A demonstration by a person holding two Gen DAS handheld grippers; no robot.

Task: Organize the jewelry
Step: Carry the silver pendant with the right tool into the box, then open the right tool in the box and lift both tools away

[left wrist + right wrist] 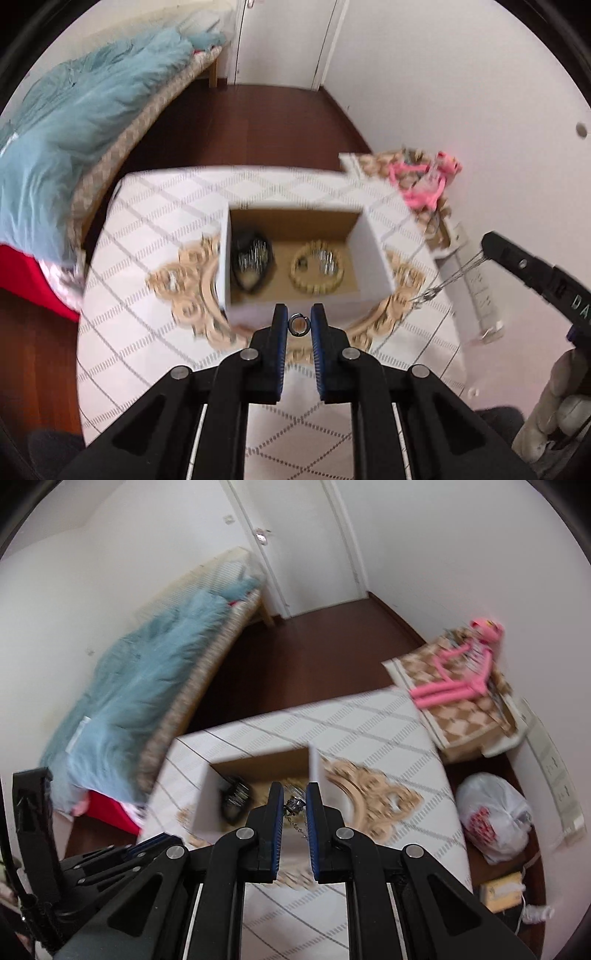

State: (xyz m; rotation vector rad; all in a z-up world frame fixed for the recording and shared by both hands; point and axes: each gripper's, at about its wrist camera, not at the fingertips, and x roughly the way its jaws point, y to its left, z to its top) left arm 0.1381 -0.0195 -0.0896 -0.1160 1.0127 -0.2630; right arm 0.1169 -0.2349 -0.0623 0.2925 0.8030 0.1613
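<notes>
The left hand-held gripper (299,323) is pinching a ring (298,324) between closed jaws, while the right hand-held gripper (294,805) is clamping a chain (293,806); both are hanging above the box (373,254) on the table (155,229), probably for dropping in beside the bracelets (316,271)

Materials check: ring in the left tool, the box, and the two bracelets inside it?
Ring: looks like polished metal, grey with a bright glint.
Box: cardboard, probably; white outside, plain brown inside, thin flat walls.
Beige bracelet: pale matte beads, wood or plastic, too blurred to tell.
Dark bracelet: black loop with shiny silvery pieces inside, possibly metal; material unclear.
</notes>
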